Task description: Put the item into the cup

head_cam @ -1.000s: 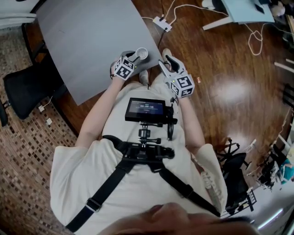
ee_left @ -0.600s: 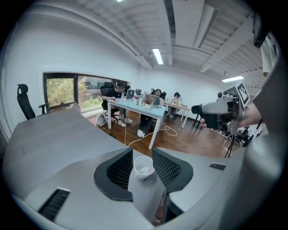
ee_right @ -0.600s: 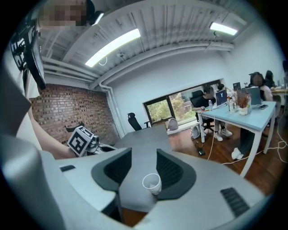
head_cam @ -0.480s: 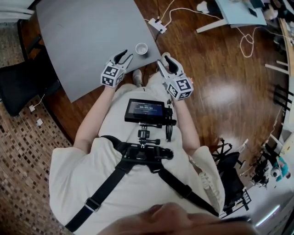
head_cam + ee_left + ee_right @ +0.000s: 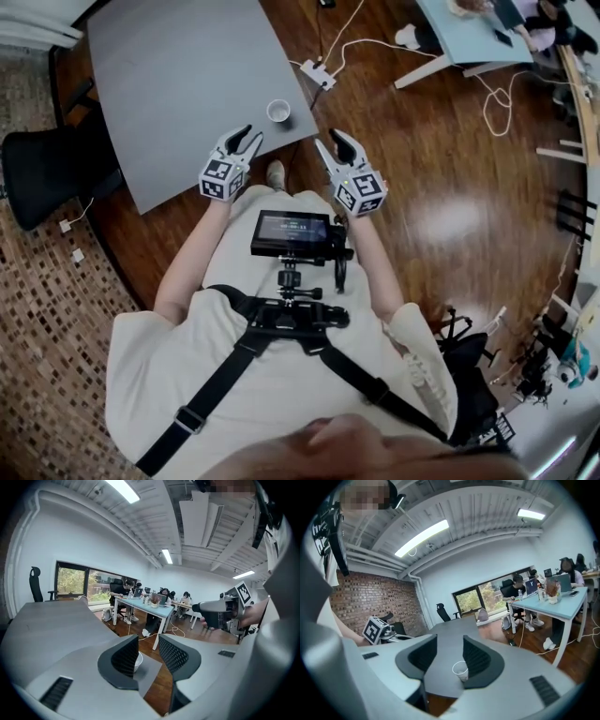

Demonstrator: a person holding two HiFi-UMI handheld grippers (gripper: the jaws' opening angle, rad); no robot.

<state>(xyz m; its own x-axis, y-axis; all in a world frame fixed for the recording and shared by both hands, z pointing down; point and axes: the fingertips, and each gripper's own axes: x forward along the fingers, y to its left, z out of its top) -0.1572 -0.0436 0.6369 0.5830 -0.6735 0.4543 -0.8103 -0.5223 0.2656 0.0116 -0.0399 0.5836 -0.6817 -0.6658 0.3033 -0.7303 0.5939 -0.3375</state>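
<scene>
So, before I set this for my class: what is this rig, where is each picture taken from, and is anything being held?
There is no robot here: a person holds a two-jaw gripper in each hand. The top-down picture comes from a camera on the person's head and shows the left gripper and right gripper in front of the body. The other two pictures come from cameras riding on the grippers, each looking along its own jaws. On the grey table stands one white cup, near a corner. Both grippers have their jaws apart with nothing between them, and neither touches the cup. No item to put in is visible.
</scene>
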